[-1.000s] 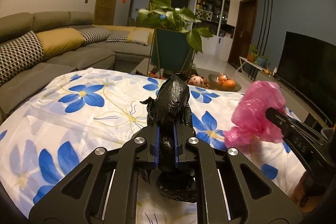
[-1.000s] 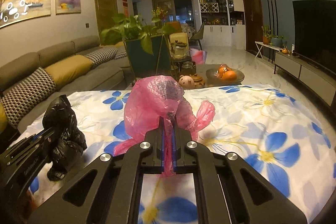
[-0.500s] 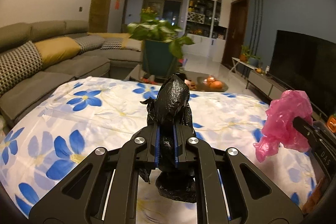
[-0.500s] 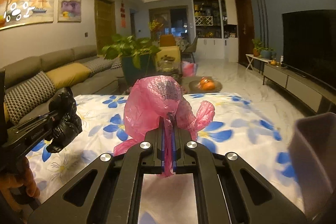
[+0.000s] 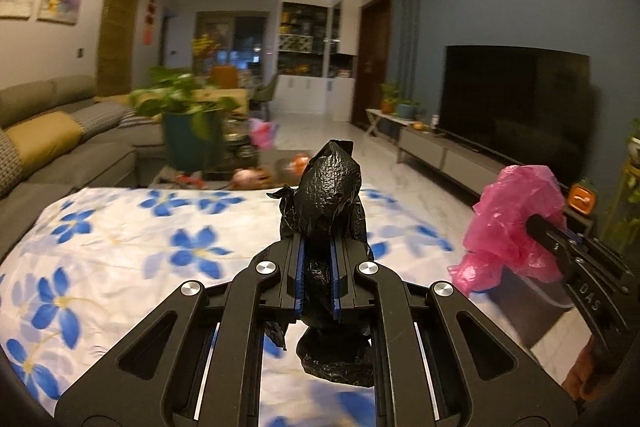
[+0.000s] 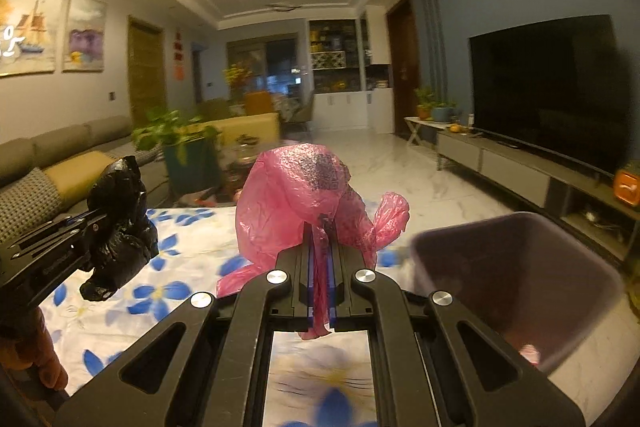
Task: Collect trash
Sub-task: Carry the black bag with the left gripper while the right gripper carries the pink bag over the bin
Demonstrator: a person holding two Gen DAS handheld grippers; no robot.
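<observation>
A crumpled black bag [image 5: 330, 187] is clamped between the closed fingers of the left gripper [image 5: 317, 251], bulging beyond the fingertips. A pink bag [image 6: 298, 195] is pinched between the closed fingers of the right gripper [image 6: 320, 239]. Right of those fingers, an open bin [image 6: 516, 267] is seen beside the flowered worktop [image 5: 120, 247].

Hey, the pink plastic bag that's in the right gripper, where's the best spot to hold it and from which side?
Grip the pink plastic bag by its gathered neck, coming from beneath with the bulge forward, as the right gripper does now. There the film bunches into a thin strip that shut jaws can pinch; the puffed body above would likely slip or crumple.
</observation>
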